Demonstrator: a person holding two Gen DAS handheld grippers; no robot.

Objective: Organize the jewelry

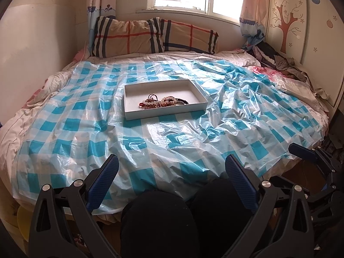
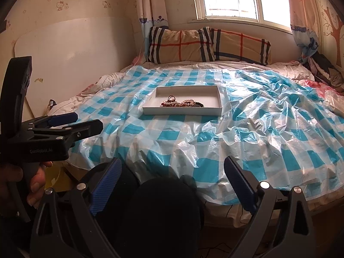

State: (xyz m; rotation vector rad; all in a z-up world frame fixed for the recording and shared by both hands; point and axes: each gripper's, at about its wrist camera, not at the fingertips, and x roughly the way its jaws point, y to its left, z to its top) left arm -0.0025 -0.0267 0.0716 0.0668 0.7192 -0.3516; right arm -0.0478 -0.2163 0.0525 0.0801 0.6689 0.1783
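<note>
On the bed, seen from the left wrist camera, a shallow white box (image 1: 165, 99) sits on a blue-and-white checked plastic sheet (image 1: 150, 142), roughly in the middle of it. A tangle of jewelry (image 1: 163, 102) lies heaped toward the near side of the box: pale beads, reddish beads and some dark cord, all knotted together as far as I can make out from here. The left gripper (image 1: 172, 182) hangs over the near edge of the bed with its jaws spread wide and nothing between them, well apart from the box. The person's dark-clad knees (image 1: 159, 215) fill the space below it. At the right edge part of the right gripper (image 1: 309, 157) shows.

From the right wrist camera, the same box (image 2: 182, 101) lies ahead and slightly left, the jewelry (image 2: 182, 103) bunched along its front wall. The right gripper (image 2: 172, 182) is also wide open and empty, also well short of the box. The left gripper (image 2: 71, 120) shows side-on at the left, held in the person's left hand (image 2: 36, 182).

The worry is the tangle: pinch one strand and the whole clump may lift, or a string may snap. The plastic sheet is slick and crumpled, so a nudge could slide the light box or tip it on the soft bedding.
</note>
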